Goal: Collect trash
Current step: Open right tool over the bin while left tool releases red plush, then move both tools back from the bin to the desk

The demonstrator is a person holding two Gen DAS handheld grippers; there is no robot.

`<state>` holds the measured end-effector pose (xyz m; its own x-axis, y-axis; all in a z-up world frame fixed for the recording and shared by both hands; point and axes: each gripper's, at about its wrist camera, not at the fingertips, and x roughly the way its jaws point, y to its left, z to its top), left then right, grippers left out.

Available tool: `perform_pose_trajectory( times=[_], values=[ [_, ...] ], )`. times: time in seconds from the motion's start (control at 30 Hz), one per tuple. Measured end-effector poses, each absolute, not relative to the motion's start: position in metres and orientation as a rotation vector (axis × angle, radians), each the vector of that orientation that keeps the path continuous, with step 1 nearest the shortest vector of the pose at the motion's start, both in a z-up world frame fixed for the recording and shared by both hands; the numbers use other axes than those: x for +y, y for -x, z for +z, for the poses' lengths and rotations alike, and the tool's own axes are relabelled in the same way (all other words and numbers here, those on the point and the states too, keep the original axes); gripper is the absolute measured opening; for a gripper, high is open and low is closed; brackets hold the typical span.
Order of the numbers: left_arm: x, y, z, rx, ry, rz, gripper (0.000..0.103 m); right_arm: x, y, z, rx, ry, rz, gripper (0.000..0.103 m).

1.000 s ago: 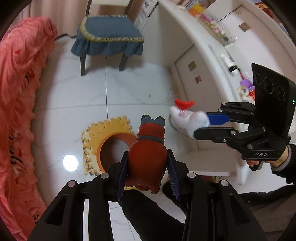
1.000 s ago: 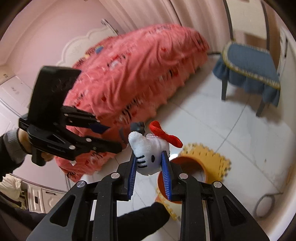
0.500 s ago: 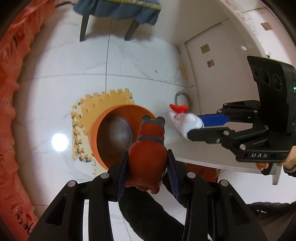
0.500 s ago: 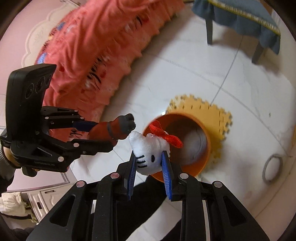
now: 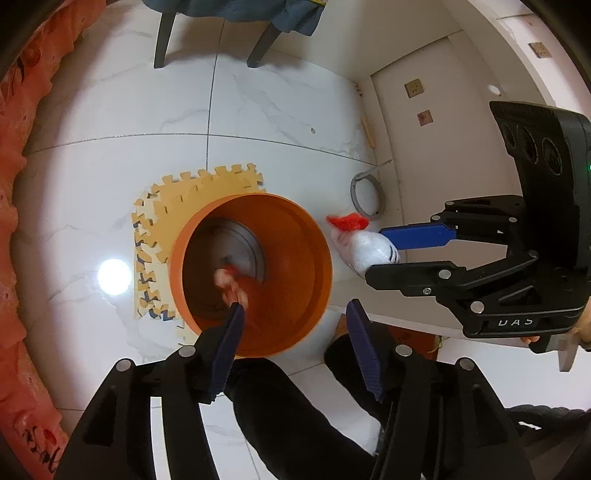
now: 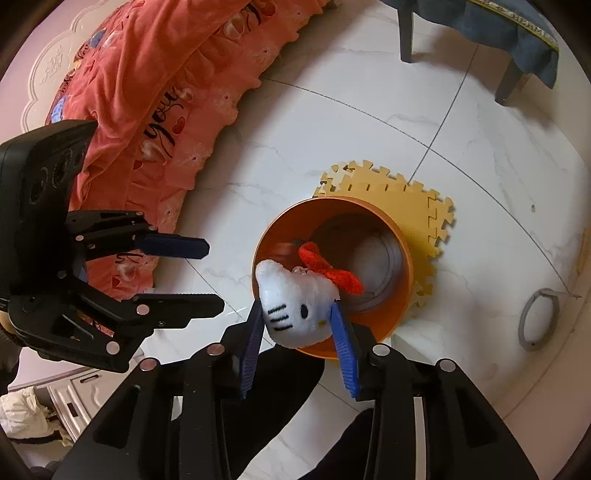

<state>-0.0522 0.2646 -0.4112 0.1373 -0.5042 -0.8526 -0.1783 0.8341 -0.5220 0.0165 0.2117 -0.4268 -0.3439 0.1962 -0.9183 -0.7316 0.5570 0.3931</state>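
Left wrist view looks down between the spread fingers of the left gripper point(image 5: 295, 314), which hold nothing, into an orange bin point(image 5: 251, 273) standing on a yellow foam mat point(image 5: 177, 199) on the white tiled floor point(image 5: 277, 99); a blurred reddish-brown toy point(image 5: 236, 284) shows inside the bin mouth, probably in mid-fall, though the smear makes it hard to be sure. To the right of the bin, just beside its rim, the right gripper point(image 5: 380, 254) pinches a white plush cat head point(image 5: 365, 249) with a red bow between its blue pads. In the right wrist view the same plush point(image 6: 297, 302) sits clamped in the right gripper point(image 6: 297, 321) over the near rim of the bin point(image 6: 391, 236), bow pointing toward the opening. The left gripper point(image 6: 210, 273) hangs at the left with its fingers apart and bare. A coral bedspread point(image 6: 166, 88) fills the far left, a blue-cushioned chair point(image 6: 491, 22) stands at the far right, and a grey ring point(image 6: 537, 319) lies on the floor to the right of the bin
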Motion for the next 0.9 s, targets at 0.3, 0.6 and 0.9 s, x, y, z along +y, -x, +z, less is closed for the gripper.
perform_pose_trajectory(
  times=[0.3,0.6,0.9],
  values=[
    [0.26,0.052,-0.396,1.44,0.58,-0.246,0.059,0.212,-0.014,-0.412,1.654,0.439,1.035,0.048],
    [0.255,0.057,-0.333,1.379,0.535,-0.222,0.062,0.202,-0.015,-0.335,1.553,0.352,1.106,0.055],
    [0.237,0.062,-0.215,1.206,0.44,-0.174,0.079,0.153,-0.02,-0.21,1.335,0.239,1.168,0.069]
  ],
)
